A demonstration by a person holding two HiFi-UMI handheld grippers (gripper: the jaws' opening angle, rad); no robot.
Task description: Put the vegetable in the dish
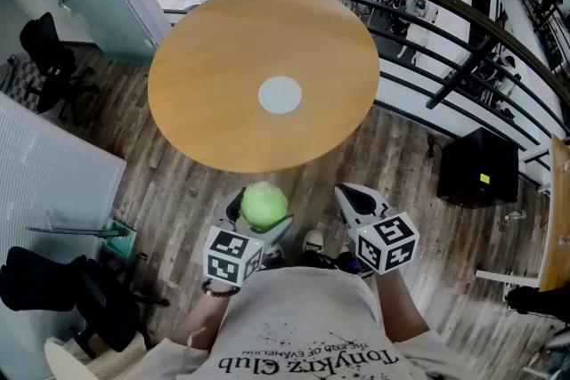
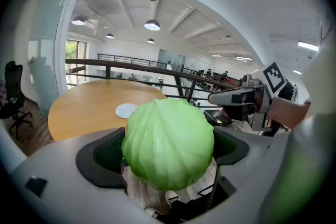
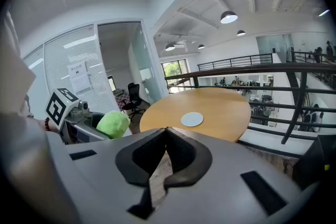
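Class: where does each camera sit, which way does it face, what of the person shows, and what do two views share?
Head view: on head, facing down at table; shirt, left gripper, right gripper show.
Left gripper view: along jaws gripping cabbage, towards table; forearm shows.
Right gripper view: along shut jaws, towards table; shirt shows.
Shared: dish, cabbage.

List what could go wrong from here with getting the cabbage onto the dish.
1. The round cabbage is gripped only at its sides by the left gripper, whose jaws are spread wide. It may slip out over the floor, short of the table.
2. The dish is small and flat, at the table's middle. The cabbage may roll off it once released.
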